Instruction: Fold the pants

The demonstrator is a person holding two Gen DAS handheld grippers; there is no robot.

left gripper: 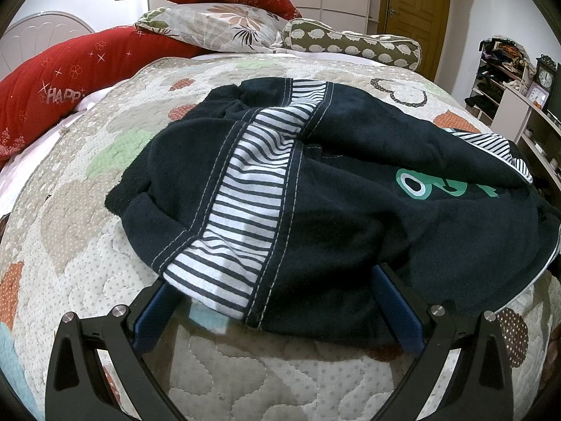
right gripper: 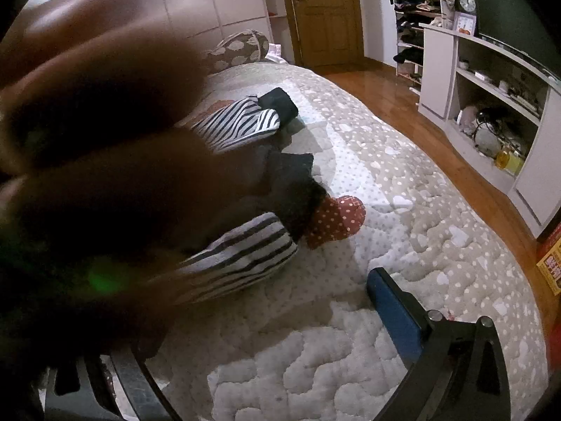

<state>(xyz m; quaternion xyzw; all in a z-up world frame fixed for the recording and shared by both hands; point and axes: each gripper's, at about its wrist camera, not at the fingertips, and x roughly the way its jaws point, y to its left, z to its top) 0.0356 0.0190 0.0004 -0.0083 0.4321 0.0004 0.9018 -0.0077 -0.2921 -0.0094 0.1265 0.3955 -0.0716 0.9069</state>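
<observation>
Dark navy pants [left gripper: 350, 182] with a striped white-and-navy side panel and green print lie bunched on the quilted bed [left gripper: 87, 245]. My left gripper [left gripper: 273, 301] is open, its blue fingers [left gripper: 396, 308] wide apart on either side of the pants' near hem. In the right wrist view, dark blurred fabric of the pants [right gripper: 105, 175] fills the left half, right against the lens. It hides the left finger; only the right blue finger [right gripper: 396, 319] shows, over the quilt [right gripper: 420, 245]. Striped parts of the pants [right gripper: 242, 122] lie further on the bed.
Red, floral and patterned pillows [left gripper: 224, 24] are stacked at the head of the bed. A white shelf unit [right gripper: 491, 98] with clutter and a clock stands to the right across a wooden floor [right gripper: 403, 105]. A wooden door [right gripper: 326, 14] is at the back.
</observation>
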